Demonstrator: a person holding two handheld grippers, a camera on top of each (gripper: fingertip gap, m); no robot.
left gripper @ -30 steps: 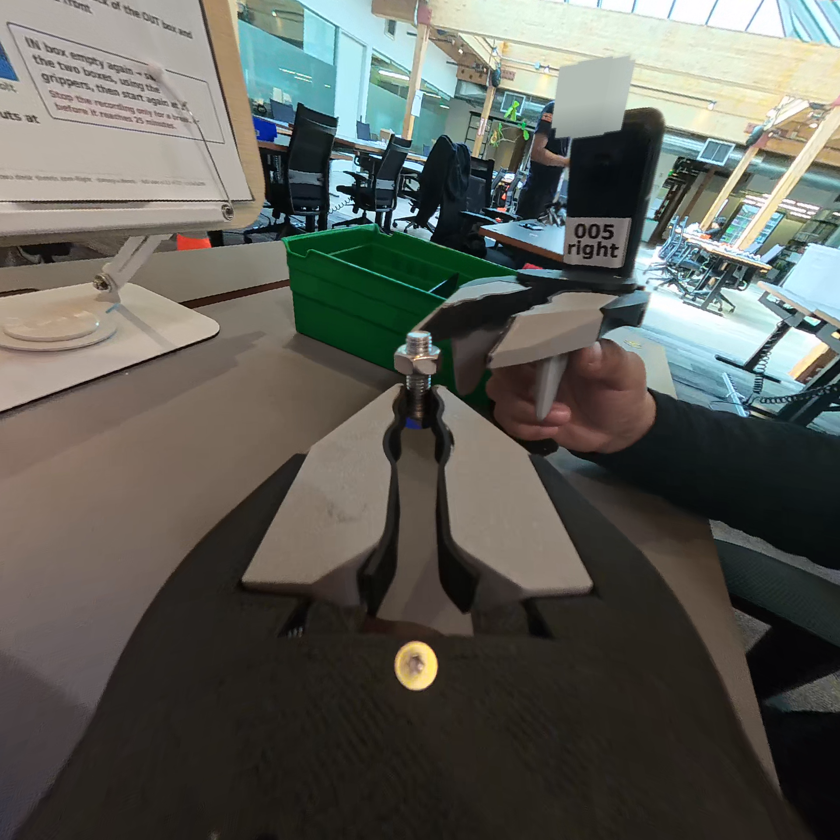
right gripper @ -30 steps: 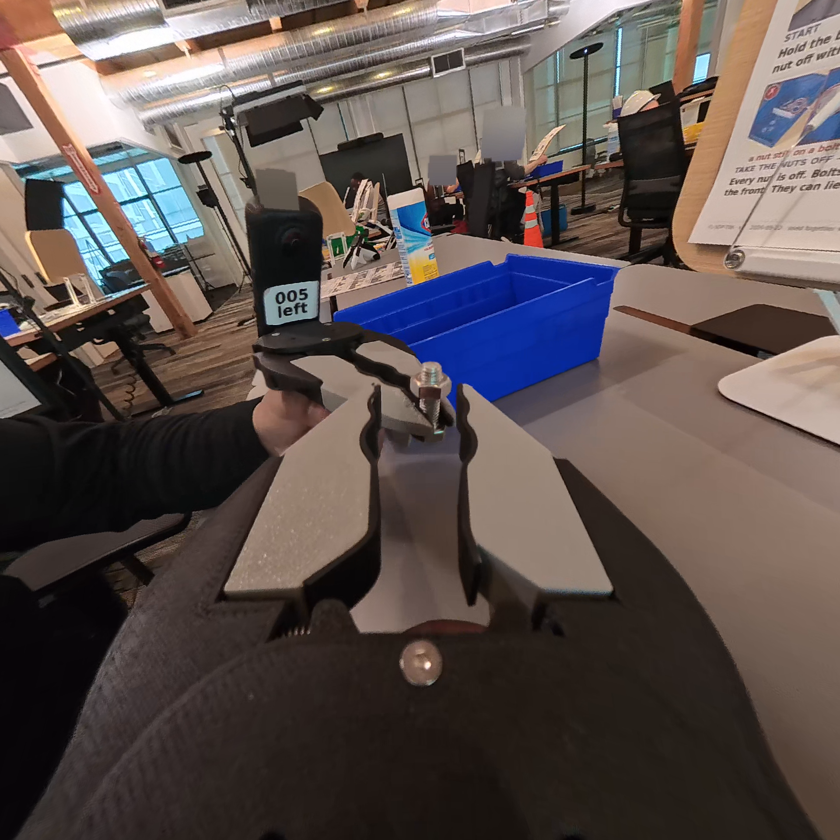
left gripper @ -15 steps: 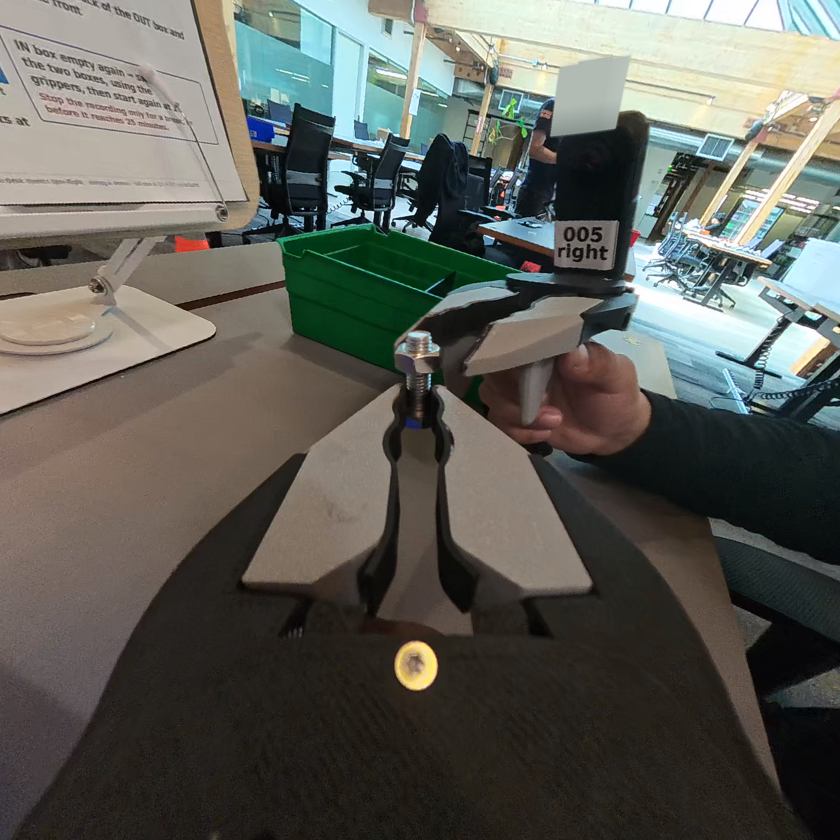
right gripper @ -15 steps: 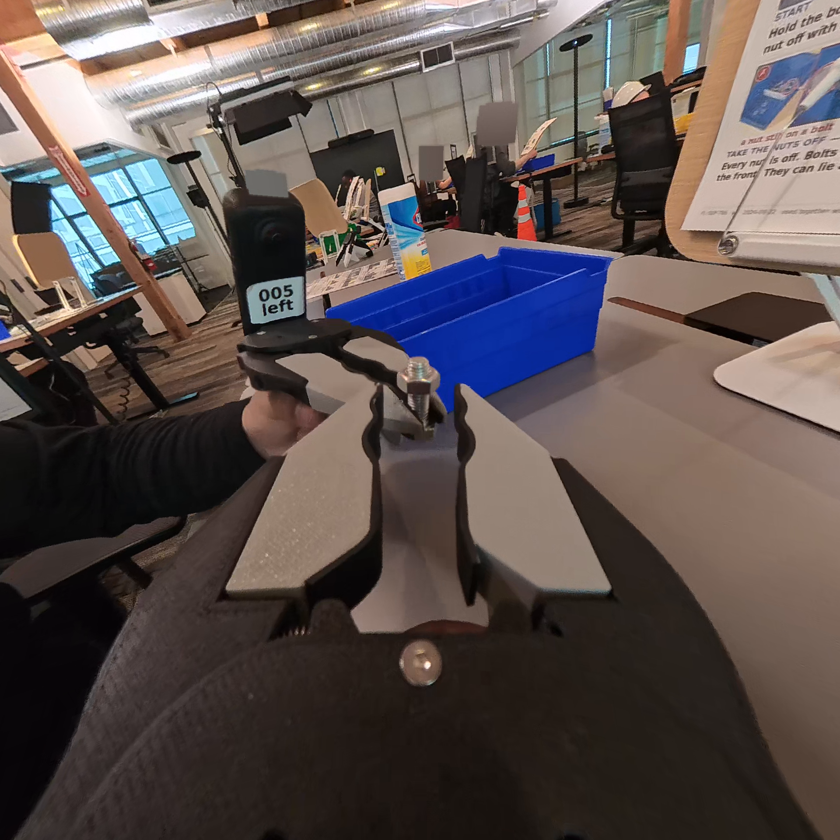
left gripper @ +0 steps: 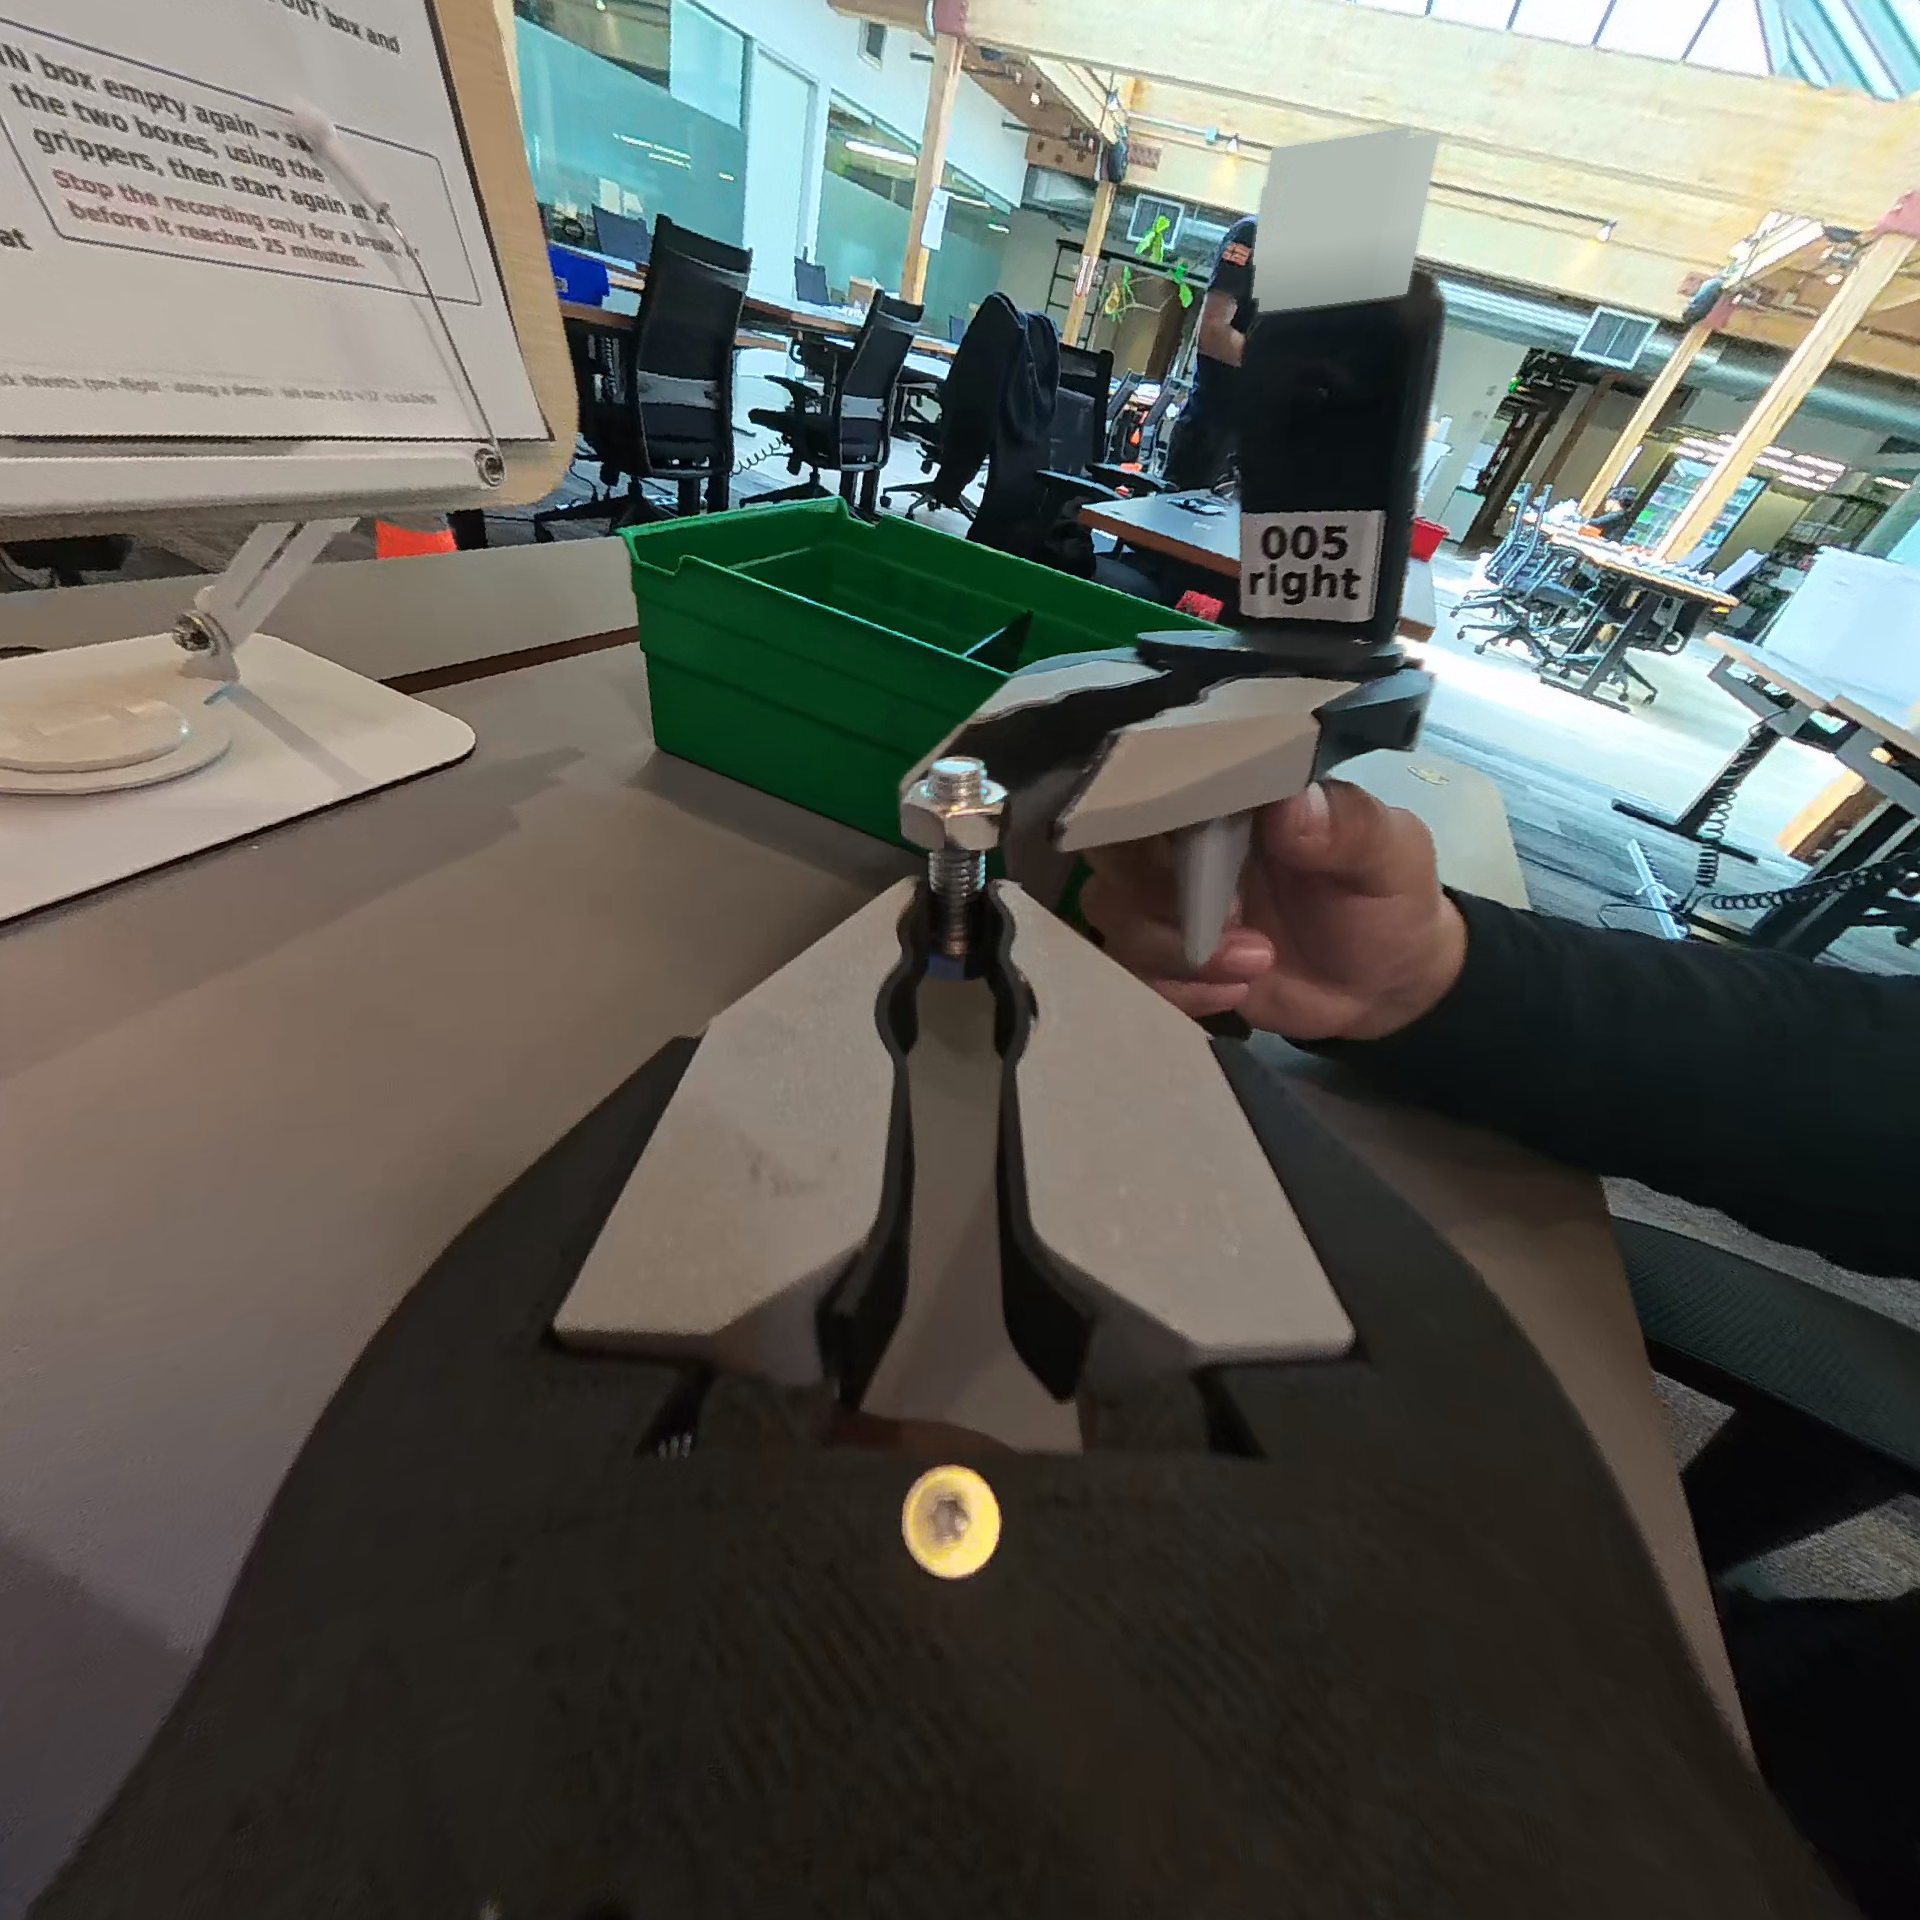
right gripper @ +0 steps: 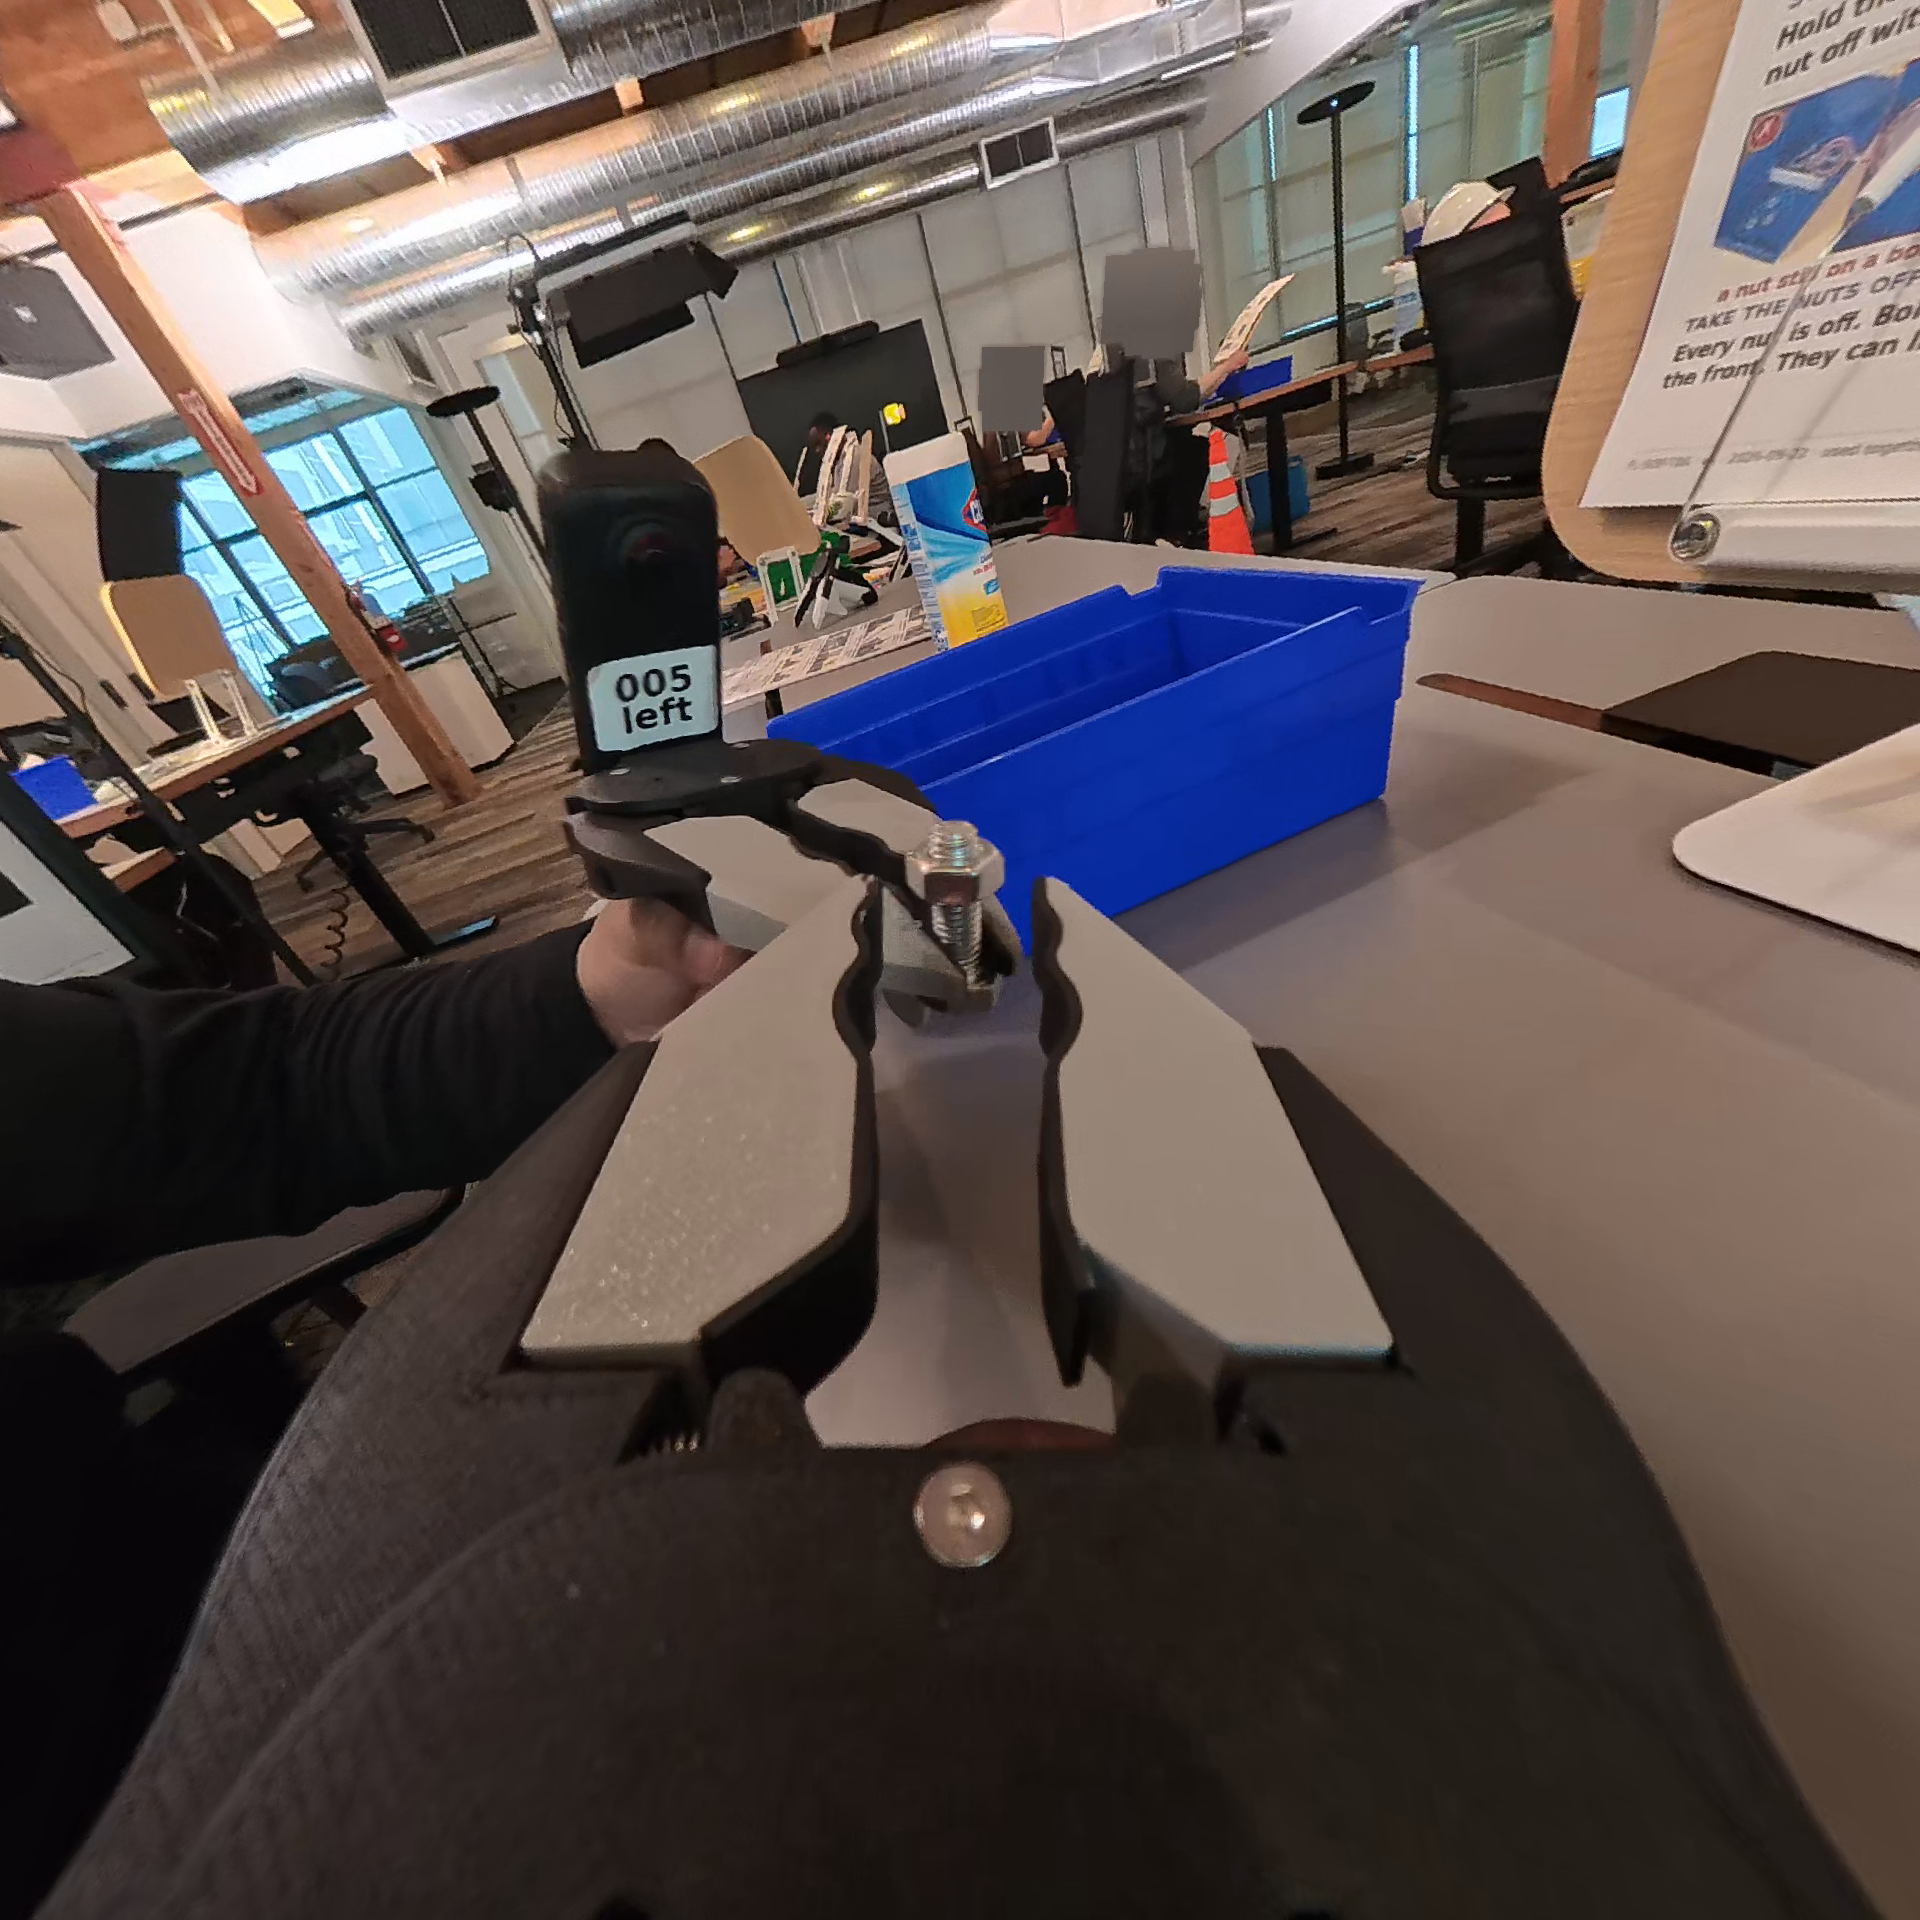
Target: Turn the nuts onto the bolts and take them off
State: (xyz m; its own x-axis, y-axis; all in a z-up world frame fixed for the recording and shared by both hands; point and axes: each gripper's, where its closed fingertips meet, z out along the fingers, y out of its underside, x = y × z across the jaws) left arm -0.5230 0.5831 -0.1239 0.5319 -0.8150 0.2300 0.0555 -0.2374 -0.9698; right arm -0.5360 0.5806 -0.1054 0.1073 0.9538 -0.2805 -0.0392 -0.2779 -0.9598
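Note:
A steel bolt stands upright in my left gripper, which is shut on its lower shank. A hex nut sits near the bolt's top. My right gripper is open. Its two fingertips stand on either side of the bolt, just below the nut, with a gap on each side. In the left wrist view the right gripper reaches in from the right at nut height, held by a hand. In the right wrist view the left gripper holds the bolt from the left.
A green bin stands behind the bolt on the grey table. A blue bin stands on the other side. An instruction sheet on a white stand is at the back, and a wipes canister is behind the blue bin. The grippers are tip to tip, or close to it.
The right gripper has drifted a little closer to the nut and stayed open. The left gripper still holds the bolt upright, and the nut's height looks unchanged.

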